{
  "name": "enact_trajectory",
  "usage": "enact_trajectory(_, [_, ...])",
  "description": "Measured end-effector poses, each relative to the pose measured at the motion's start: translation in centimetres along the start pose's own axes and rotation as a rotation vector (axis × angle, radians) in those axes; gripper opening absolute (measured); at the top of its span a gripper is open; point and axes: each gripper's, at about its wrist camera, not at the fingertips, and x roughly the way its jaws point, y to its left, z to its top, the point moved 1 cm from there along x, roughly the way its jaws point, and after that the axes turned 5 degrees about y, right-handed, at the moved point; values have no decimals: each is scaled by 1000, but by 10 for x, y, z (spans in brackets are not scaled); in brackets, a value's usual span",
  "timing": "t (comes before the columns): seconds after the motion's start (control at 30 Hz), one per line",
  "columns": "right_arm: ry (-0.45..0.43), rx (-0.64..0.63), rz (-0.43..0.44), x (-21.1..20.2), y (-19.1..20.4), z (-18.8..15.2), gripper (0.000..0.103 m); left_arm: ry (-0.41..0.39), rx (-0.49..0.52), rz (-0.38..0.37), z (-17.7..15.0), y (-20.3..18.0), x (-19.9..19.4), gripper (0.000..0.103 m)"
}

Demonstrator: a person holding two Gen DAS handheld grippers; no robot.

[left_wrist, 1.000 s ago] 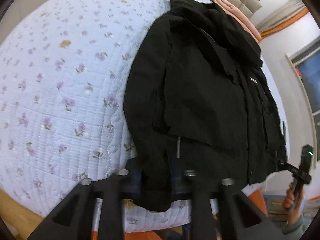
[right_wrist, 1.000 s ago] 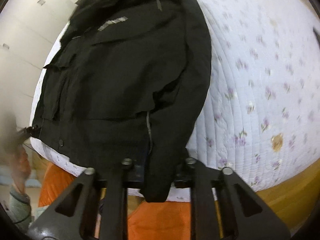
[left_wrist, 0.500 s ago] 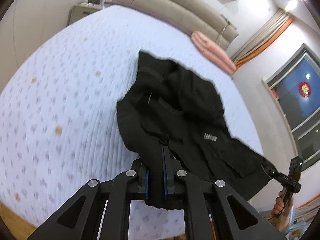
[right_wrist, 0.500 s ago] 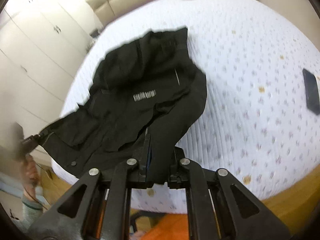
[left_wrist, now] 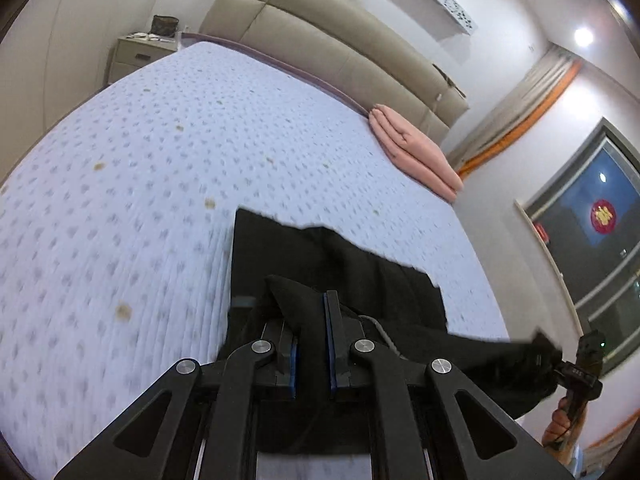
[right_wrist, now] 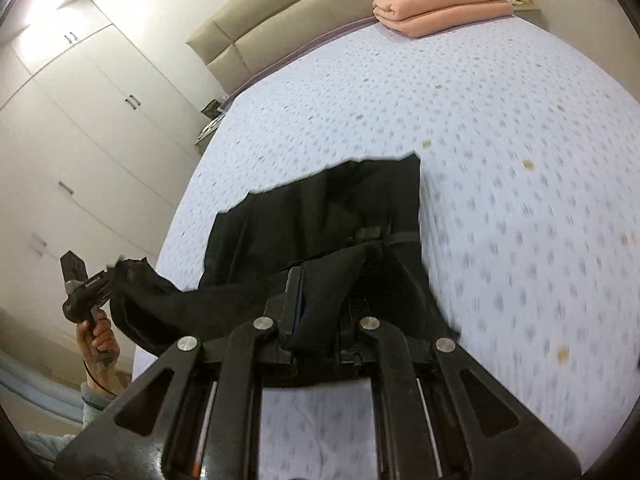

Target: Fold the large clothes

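A large black jacket [left_wrist: 360,276] lies partly on the white flowered bed [left_wrist: 140,200], its near part lifted. My left gripper [left_wrist: 312,320] is shut on a fold of the jacket's near edge. My right gripper [right_wrist: 320,292] is shut on another fold of the jacket [right_wrist: 340,208]. The cloth stretches between both grippers. The right gripper also shows at the right edge of the left wrist view [left_wrist: 576,368], and the left gripper at the left of the right wrist view [right_wrist: 86,280], each pinching a black corner.
A folded pink blanket [left_wrist: 412,152] lies by the beige headboard [left_wrist: 340,40]; it also shows in the right wrist view [right_wrist: 440,4]. A nightstand [left_wrist: 140,52] stands at the far left. White wardrobes [right_wrist: 80,120] line one wall, a window [left_wrist: 592,248] the other.
Both grippers closed on the jacket's near edge and rose, lifting and pulling it toward me. The jacket went from spread flat to doubled over, with only its far part on the bed.
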Motion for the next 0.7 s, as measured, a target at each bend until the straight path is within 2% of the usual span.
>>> enact_trajectory(0.17, [90,85,-20,45,-20,62,9,83,6,46,50,-3,55,13])
enact_trajectory(0.3, [169,231,-40,85,-49,100,11,174,-121,14,86,16,105,21])
enact_trajectory(0.43, [256,359,-83,144,-81,111,17,294,-165,55,83,44,170,24])
enact_trajectory(0.5, [315,417,-109,178,-99,108,18,374,-187,45,71,60,201,25])
enact_trajectory(0.57, [358,473,-98,201,-115,100,18,387,-164,4,66,66,209,25])
enact_trajectory(0.7, [361,488,-65,192,-119,106,21,438,-71,5,82,55,189,28])
